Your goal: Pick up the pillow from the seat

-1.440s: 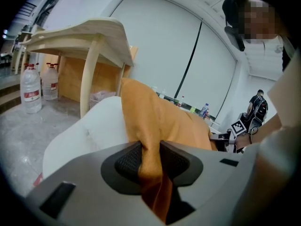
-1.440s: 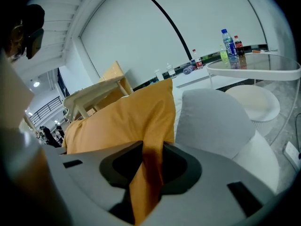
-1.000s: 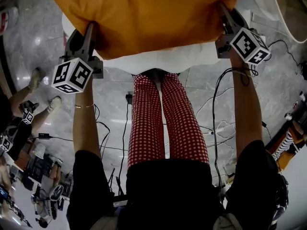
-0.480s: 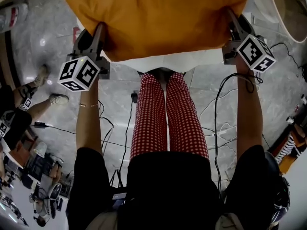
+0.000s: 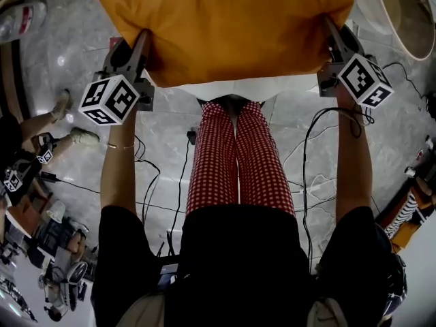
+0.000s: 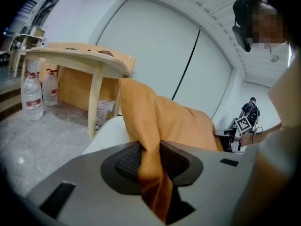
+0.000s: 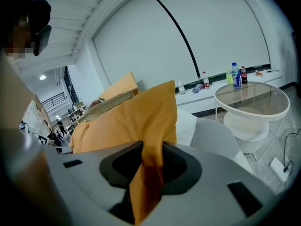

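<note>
An orange pillow [image 5: 231,26] hangs above the white seat [image 5: 245,87], held at its two near corners. My left gripper [image 5: 144,43] is shut on the pillow's left corner; in the left gripper view the orange fabric [image 6: 150,159] is pinched between the dark pads [image 6: 126,161]. At the right corner my right gripper [image 5: 328,29] is shut on the cloth too, and the right gripper view shows a fold of pillow [image 7: 148,168] squeezed between its jaws. The pillow's far edge runs out of the head view.
A person's red checked legs [image 5: 235,162] stand right below the seat. Cables [image 5: 310,176] trail over the grey marble floor. A wooden table [image 6: 80,62] with bottles [image 6: 32,95] beside it stands to the left, a round glass table [image 7: 254,100] with bottles to the right. Bystanders sit at lower left [image 5: 27,176].
Both grippers and the pillow have shifted slightly right and up in the head view; the grips on the two corners are unchanged.
</note>
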The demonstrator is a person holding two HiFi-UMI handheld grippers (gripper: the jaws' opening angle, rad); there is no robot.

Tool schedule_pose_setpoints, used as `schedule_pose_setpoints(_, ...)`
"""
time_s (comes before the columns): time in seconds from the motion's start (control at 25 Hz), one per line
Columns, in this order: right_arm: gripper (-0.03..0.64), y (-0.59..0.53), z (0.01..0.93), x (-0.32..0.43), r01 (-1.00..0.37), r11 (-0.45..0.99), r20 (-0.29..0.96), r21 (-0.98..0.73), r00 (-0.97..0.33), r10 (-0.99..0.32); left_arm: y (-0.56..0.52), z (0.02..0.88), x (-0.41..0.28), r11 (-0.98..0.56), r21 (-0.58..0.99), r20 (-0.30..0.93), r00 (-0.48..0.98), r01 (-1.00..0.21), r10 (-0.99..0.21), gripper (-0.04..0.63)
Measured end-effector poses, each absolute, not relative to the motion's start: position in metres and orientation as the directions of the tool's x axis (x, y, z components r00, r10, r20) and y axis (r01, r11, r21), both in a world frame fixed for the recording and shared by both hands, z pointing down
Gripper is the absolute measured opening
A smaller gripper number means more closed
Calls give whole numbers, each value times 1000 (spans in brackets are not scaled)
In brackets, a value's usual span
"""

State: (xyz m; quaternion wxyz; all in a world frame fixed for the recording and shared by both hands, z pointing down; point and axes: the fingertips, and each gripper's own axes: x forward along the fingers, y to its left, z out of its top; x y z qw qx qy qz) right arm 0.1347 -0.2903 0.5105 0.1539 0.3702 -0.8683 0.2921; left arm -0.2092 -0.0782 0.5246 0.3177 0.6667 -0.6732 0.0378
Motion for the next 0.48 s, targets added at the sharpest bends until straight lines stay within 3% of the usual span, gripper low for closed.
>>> schedule_pose_setpoints(0.48, 127, -277, 470, 137, -740, 557, 466, -376, -671, -577, -76, 492, -211, 96, 365, 472, 95, -926, -876, 123)
